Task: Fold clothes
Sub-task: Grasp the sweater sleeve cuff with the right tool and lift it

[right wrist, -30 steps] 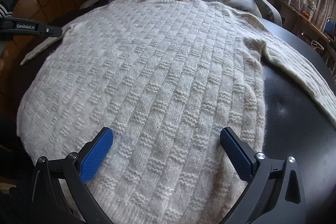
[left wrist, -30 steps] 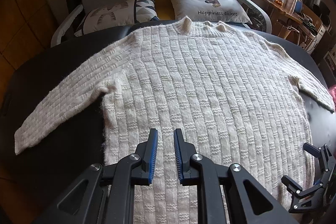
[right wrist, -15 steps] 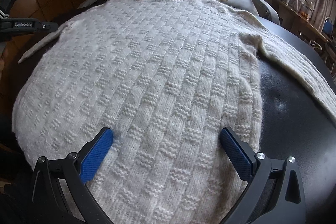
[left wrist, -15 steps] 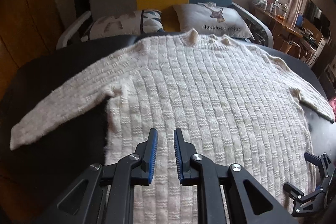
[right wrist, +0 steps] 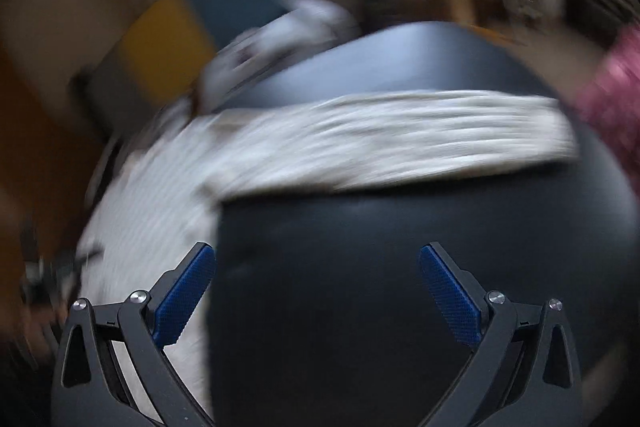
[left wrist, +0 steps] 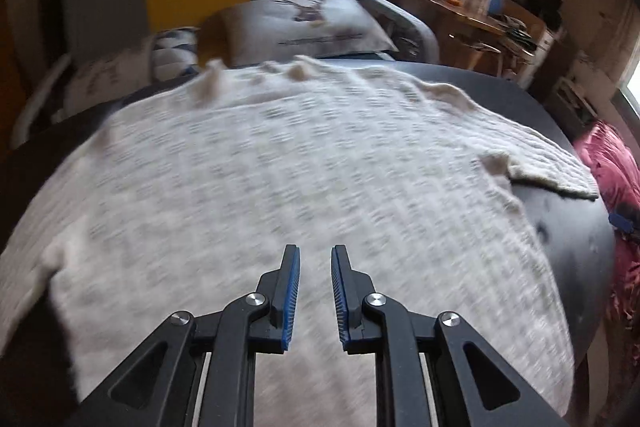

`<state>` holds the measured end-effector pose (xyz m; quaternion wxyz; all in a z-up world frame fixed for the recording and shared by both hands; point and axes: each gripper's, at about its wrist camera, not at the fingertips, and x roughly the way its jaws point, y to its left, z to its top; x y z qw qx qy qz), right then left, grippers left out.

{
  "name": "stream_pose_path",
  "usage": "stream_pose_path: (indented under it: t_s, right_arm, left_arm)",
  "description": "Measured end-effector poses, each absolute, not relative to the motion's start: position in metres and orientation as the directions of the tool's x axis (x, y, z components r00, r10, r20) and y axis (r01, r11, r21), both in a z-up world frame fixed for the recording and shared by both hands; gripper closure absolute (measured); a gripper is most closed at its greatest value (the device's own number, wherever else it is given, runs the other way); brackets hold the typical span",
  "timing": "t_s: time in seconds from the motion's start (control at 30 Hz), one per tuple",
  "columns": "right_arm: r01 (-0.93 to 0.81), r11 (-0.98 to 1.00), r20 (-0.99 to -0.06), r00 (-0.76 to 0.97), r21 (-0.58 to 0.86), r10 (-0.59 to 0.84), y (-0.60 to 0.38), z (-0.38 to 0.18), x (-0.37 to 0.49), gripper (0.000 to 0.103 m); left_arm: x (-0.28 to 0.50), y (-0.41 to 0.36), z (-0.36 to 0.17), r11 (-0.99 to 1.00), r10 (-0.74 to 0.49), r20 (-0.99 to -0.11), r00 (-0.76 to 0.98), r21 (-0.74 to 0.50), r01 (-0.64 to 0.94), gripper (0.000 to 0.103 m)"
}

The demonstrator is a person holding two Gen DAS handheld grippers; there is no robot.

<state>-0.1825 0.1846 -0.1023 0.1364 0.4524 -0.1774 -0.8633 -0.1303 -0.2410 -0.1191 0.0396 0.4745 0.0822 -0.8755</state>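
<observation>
The cream knitted sweater (left wrist: 304,187) lies spread flat across the dark worktop (right wrist: 400,267), collar toward the sofa, its right sleeve (right wrist: 400,143) stretched sideways over bare worktop. The left gripper (left wrist: 315,291) hangs over the hem with its jaws nearly together and nothing between them, and the right gripper (right wrist: 318,291) is spread wide and empty above the worktop just beside the sweater's side edge. Both views are smeared, so a grab made at this pace could miss the sleeve, or pinch one layer of loose knit and drag the body askew.
</observation>
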Motion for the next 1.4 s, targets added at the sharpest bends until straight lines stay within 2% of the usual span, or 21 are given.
stream_pose_path:
  t_s: [0.13,0.23,0.43,0.57,0.63,0.7,0.77,0.9,1.03,1.2,1.3,1.4]
  right_arm:
    - [-0.191,-0.806,-0.713,-0.606,0.561,-0.353,0.283,-0.121,-0.196,0.000]
    - [-0.297,-0.721,-0.697,-0.627,0.626,-0.347,0.322,-0.137,-0.205,0.000]
    - [-0.304,-0.601,-0.600,-0.702,0.739,-0.383,0.337,-0.153,-0.230,0.000]
    - [-0.277,-0.637,-0.595,-0.720,0.719,-0.358,0.324,-0.149,-0.242,0.000]
    - [-0.278,-0.675,-0.620,-0.710,0.683,-0.334,0.317,-0.148,-0.247,0.001]
    - [-0.284,-0.718,-0.653,-0.693,0.635,-0.304,0.311,-0.148,-0.252,0.022]
    - [-0.288,-0.758,-0.685,-0.676,0.585,-0.272,0.305,-0.147,-0.257,0.089]
    - [-0.291,-0.829,-0.741,-0.640,0.478,-0.202,0.293,-0.147,-0.267,0.089]
    - [-0.221,-0.908,-0.751,-0.645,0.356,-0.138,0.277,-0.125,-0.268,0.089]
    - [-0.087,-0.995,-0.731,-0.681,0.038,0.032,0.242,-0.074,-0.267,0.089]
    - [-0.035,-0.982,-0.714,-0.683,-0.183,0.157,0.222,-0.062,-0.265,0.089]
    - [-0.037,-0.976,-0.750,-0.634,-0.214,0.189,0.226,-0.084,-0.271,0.089]
  left_arm:
    - [-0.172,-0.214,-0.123,-0.994,0.020,-0.833,-0.553,-0.074,0.076,0.088]
    - [-0.206,-0.193,-0.125,-0.999,0.019,-0.827,-0.561,-0.041,0.025,0.088]
    - [-0.248,-0.167,-0.129,-0.999,0.033,-0.829,-0.559,-0.022,-0.026,0.088]
    - [-0.264,-0.159,-0.141,-0.999,0.044,-0.839,-0.542,-0.027,-0.039,0.087]
    - [-0.269,-0.156,-0.146,-0.999,0.046,-0.843,-0.536,-0.026,-0.045,0.087]
    - [-0.272,-0.154,-0.151,-0.998,0.041,-0.844,-0.535,-0.014,-0.054,0.087]
    - [-0.275,-0.156,-0.149,-0.998,0.051,-0.838,-0.544,-0.024,-0.056,0.087]
    - [-0.280,-0.161,-0.142,-0.997,0.075,-0.824,-0.562,-0.049,-0.061,0.087]
    - [-0.286,-0.166,-0.136,-0.995,0.099,-0.808,-0.581,-0.074,-0.066,0.087]
    - [-0.300,-0.170,-0.119,-0.988,0.154,-0.777,-0.610,-0.116,-0.102,0.087]
    - [-0.314,-0.159,-0.105,-0.976,0.200,-0.744,-0.637,-0.097,-0.193,0.087]
    - [-0.329,-0.141,-0.105,-0.960,0.218,-0.748,-0.627,-0.048,-0.276,0.087]
